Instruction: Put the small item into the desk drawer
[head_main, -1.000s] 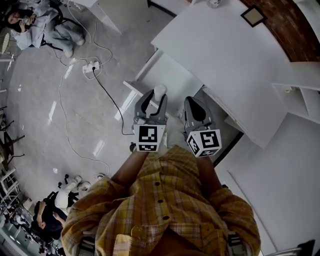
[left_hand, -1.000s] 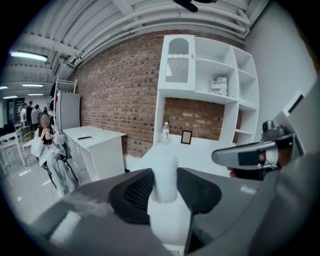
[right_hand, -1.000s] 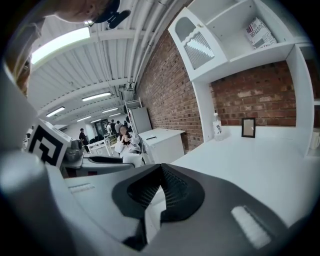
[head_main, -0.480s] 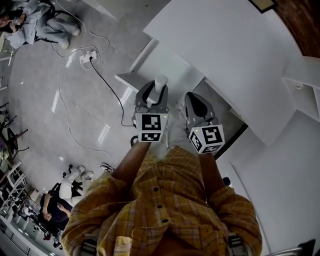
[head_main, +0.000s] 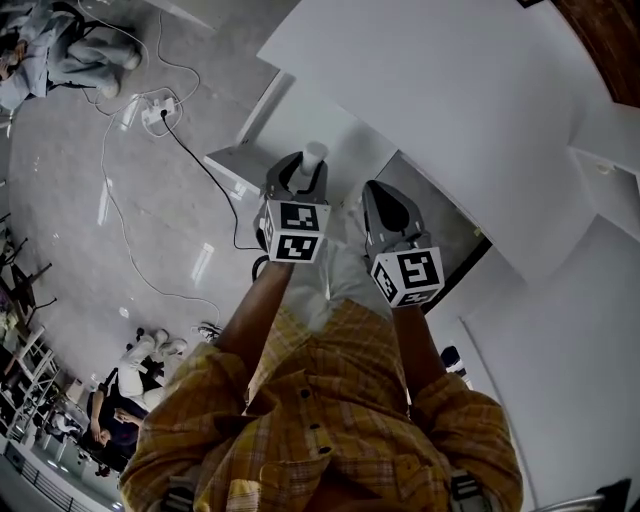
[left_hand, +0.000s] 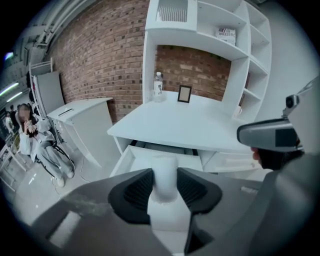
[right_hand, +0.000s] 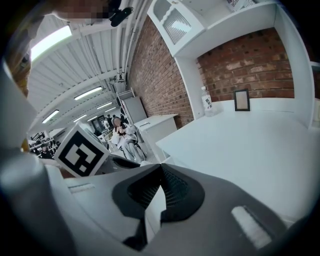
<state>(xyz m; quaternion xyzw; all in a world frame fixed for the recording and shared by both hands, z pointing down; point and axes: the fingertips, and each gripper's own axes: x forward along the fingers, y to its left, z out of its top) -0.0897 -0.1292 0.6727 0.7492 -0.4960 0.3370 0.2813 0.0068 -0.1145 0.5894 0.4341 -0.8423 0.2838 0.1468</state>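
Small white item (left_hand: 164, 169) clamped between the jaws of the left gripper (left_hand: 165, 181), long axis along them, tip projecting past them. Open drawer (left_hand: 134, 156) lies ahead of and below the jaws, under the worktop (left_hand: 190, 125). Right gripper (right_hand: 159, 189): jaws together, empty.

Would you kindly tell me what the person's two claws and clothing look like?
Both the left claw and right claw are grey curved shells with black ribbed pads. Each carries a white cube with black square markers. The person wears a yellow plaid shirt.
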